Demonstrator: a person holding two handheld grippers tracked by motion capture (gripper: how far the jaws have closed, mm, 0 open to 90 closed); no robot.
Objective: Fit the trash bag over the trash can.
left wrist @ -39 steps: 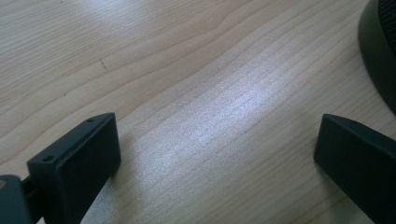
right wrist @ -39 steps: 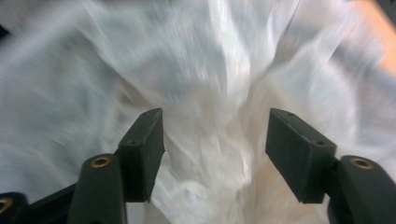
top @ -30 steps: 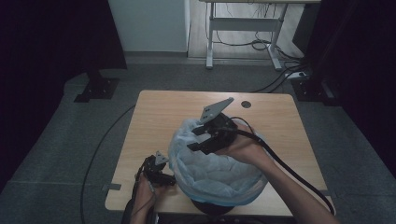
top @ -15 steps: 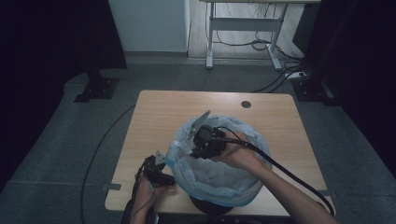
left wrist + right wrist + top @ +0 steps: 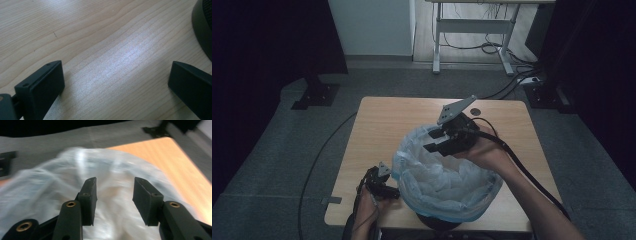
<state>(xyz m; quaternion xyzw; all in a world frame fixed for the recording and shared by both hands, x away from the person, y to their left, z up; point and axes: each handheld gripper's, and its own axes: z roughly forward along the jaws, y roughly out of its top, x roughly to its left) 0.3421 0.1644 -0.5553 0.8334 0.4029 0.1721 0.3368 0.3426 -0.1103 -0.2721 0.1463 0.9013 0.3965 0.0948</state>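
A black bin [image 5: 439,222] lined with a translucent bluish-white plastic bag [image 5: 447,180] stands at the front middle of the wooden table [image 5: 397,120]. The bag sags down inside the bin and folds over its rim. My right gripper [image 5: 434,141] hovers over the bag's far rim, tilted down toward it. In the right gripper view it [image 5: 115,195] is open, with the blurred bag [image 5: 75,170] behind its jaws and nothing between them. My left gripper [image 5: 391,190] rests low at the front left, beside the bin. It [image 5: 115,82] is wide open over bare wood, the bin's black wall [image 5: 203,27] at the upper right.
A small dark round hole [image 5: 475,109] marks the table's far side. The right gripper's thick cable [image 5: 522,170] trails along the forearm to the front right. On the floor beyond are a white-legged desk [image 5: 472,30] and a black stand base [image 5: 314,95].
The bag was domed up over the bin; my right gripper pushed down into it, then rose back to the far rim. The bag now sags inside. My left gripper stayed put.
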